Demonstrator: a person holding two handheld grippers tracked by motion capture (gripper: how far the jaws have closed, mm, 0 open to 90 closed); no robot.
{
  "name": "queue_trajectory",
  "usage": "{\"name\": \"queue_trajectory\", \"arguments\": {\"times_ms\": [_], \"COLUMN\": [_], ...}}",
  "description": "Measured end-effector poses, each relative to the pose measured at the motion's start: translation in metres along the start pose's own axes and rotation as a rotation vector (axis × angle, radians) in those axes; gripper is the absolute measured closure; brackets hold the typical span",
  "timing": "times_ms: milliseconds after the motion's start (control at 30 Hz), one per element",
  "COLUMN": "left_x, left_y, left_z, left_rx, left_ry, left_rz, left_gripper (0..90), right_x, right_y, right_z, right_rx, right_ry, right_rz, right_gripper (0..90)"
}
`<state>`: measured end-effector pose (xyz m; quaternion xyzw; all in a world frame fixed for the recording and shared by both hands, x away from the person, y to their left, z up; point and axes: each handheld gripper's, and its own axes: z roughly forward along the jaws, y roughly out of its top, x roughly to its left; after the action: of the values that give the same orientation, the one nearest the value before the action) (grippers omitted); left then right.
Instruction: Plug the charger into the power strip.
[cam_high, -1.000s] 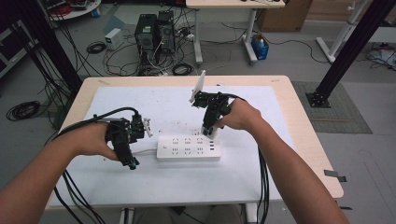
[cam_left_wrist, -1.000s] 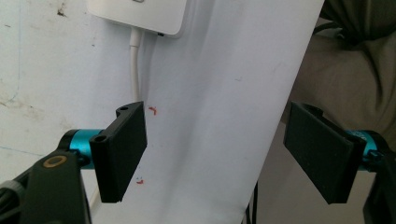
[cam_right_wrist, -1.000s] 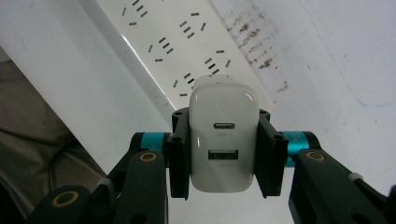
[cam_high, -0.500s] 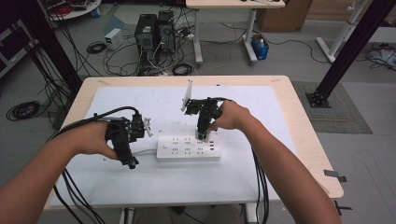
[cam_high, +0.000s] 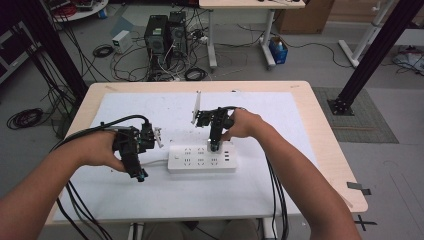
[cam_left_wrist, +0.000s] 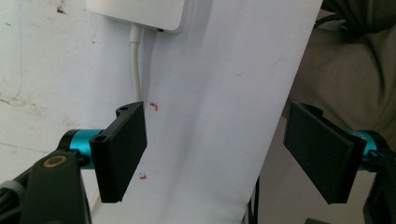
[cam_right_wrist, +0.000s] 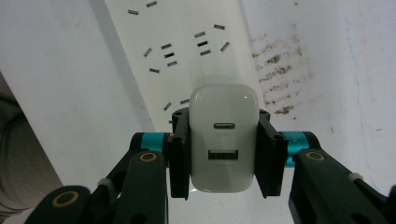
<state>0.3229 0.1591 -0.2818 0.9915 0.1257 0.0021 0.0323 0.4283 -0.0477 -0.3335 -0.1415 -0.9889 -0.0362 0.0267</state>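
A white power strip (cam_high: 201, 158) lies across the middle of the table, its white cord (cam_left_wrist: 136, 60) running off its left end. In the right gripper view a white USB charger (cam_right_wrist: 225, 137) with two ports on its face sits between the jaws, right over the strip's sockets (cam_right_wrist: 177, 56). My right gripper (cam_high: 214, 146) is shut on that charger and points straight down at the strip's right half. My left gripper (cam_high: 138, 175) hovers open beside the strip's left end, jaws wide apart with nothing between them (cam_left_wrist: 217, 154).
A white sheet (cam_high: 280, 125) covers the wooden table (cam_high: 327, 150); the left gripper hangs near its front edge (cam_left_wrist: 280, 93). Black cables (cam_high: 80, 135) trail from both grippers. Beyond the table stand computer towers (cam_high: 165, 32), floor cables and black frame posts (cam_high: 372, 50).
My right gripper has swung left and down from above the table's middle onto the right half of the power strip, carrying the charger. The left gripper has stayed put.
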Motion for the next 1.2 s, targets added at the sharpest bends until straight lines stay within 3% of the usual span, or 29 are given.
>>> {"name": "queue_trajectory", "arguments": {"times_ms": [267, 500, 1200], "left_x": [-0.001, -0.004, -0.002], "left_y": [0.001, 0.001, -0.001], "left_z": [0.0, -0.001, 0.002], "left_rx": [0.007, 0.007, 0.01], "left_ry": [0.0, 0.005, -0.001], "left_rz": [0.005, 0.01, 0.009], "left_gripper": [21.7, 21.7, 21.6], "right_x": [-0.001, -0.002, -0.002], "right_y": [0.005, 0.008, 0.007], "right_z": [0.001, 0.002, 0.009], "right_rx": [-0.013, 0.019, 0.017], "right_ry": [0.016, -0.001, -0.003], "right_rz": [-0.051, -0.11, -0.179], "right_gripper": [62.4, 62.4, 62.4]}}
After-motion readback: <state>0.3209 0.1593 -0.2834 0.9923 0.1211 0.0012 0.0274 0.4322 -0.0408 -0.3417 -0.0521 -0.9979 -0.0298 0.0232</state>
